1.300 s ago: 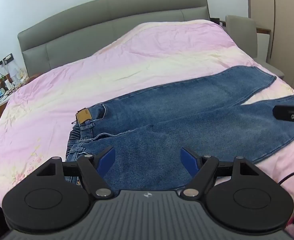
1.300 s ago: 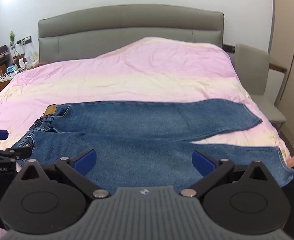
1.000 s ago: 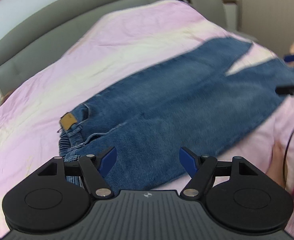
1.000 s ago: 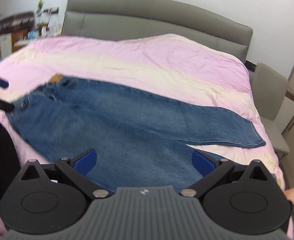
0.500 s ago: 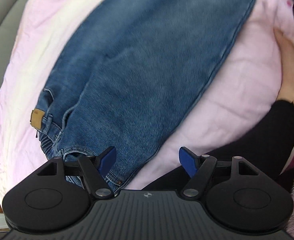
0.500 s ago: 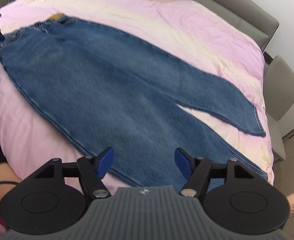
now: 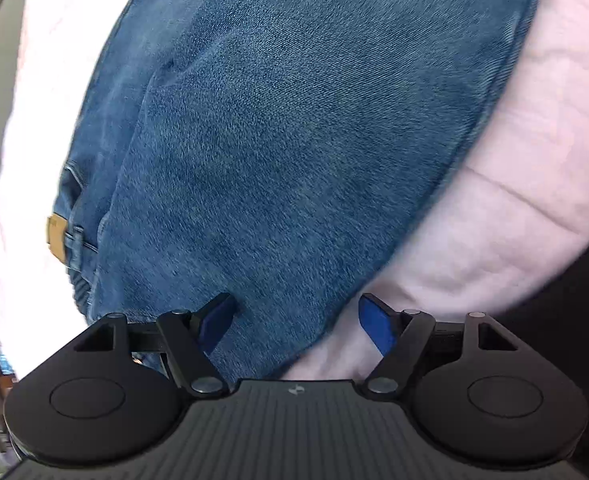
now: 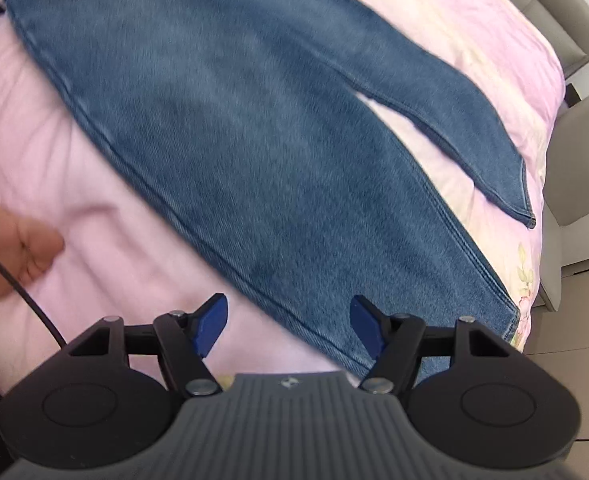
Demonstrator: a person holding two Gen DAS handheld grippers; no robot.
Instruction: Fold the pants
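Blue jeans (image 7: pixel 294 140) lie flat on a pink duvet (image 7: pixel 514 200), their tan leather waist patch (image 7: pixel 56 236) at the lower left of the left wrist view. My left gripper (image 7: pixel 296 320) hangs open just above the near edge of the jeans at the hip, one finger over denim, the other over duvet. In the right wrist view the jeans (image 8: pixel 234 120) show both legs spread apart. My right gripper (image 8: pixel 290 320) is open and straddles the near leg's outer seam close to the hem (image 8: pixel 506 312); nothing is pinched.
A person's hand (image 8: pixel 10 252) rests on the duvet (image 8: pixel 74 160) at the left, with a black cable (image 8: pixel 34 304) beside it. A grey chair (image 8: pixel 582 160) and the grey headboard (image 8: pixel 574 8) stand off the bed's far side. Floor shows beyond the bed's corner.
Both grippers have tipped downward and sunk close to the near edge of the jeans. The right jaws have narrowed somewhat. The jeans have not moved.
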